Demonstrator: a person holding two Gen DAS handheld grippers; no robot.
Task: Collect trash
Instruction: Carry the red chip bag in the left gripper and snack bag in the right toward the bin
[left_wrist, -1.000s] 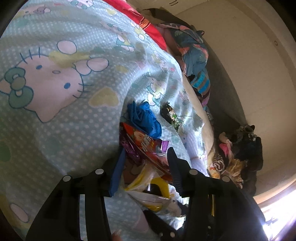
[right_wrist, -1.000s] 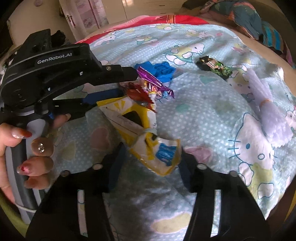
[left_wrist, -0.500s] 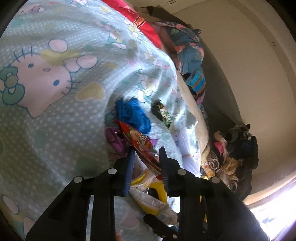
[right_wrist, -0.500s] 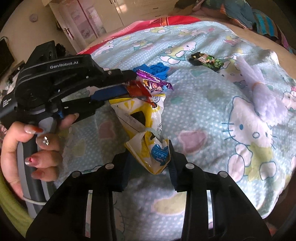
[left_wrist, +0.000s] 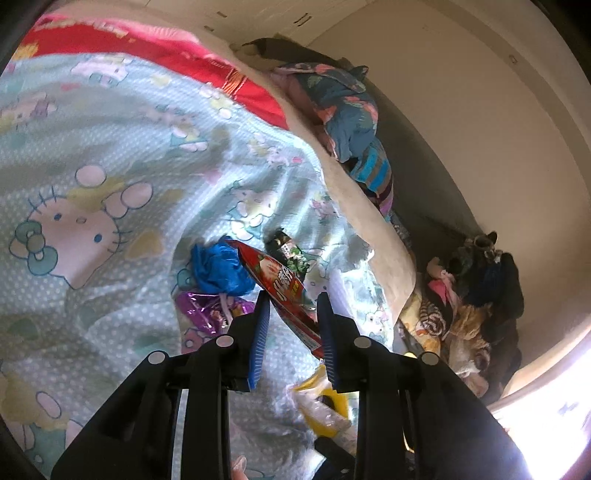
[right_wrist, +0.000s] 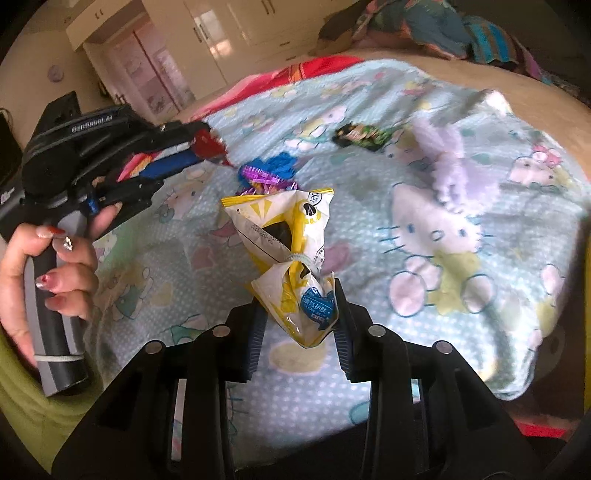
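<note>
My left gripper is shut on a red snack wrapper and holds it lifted above the cartoon-cat bedsheet. A crumpled blue wrapper, a purple foil wrapper and a dark green wrapper lie on the sheet beyond it. In the right wrist view my right gripper is shut on the lower end of a yellow and white packet, which hangs clear of the sheet. The left gripper, held by a hand, is at the left with the red wrapper.
A lilac fluffy piece lies on the sheet to the right. Folded patterned bedding sits at the bed's far edge. A heap of clothes fills the floor beside the bed. Wardrobe doors stand behind the bed.
Both grippers closed on their wrappers and rose. The red wrapper came up off the purple one, and the yellow packet left the sheet and moved right.
</note>
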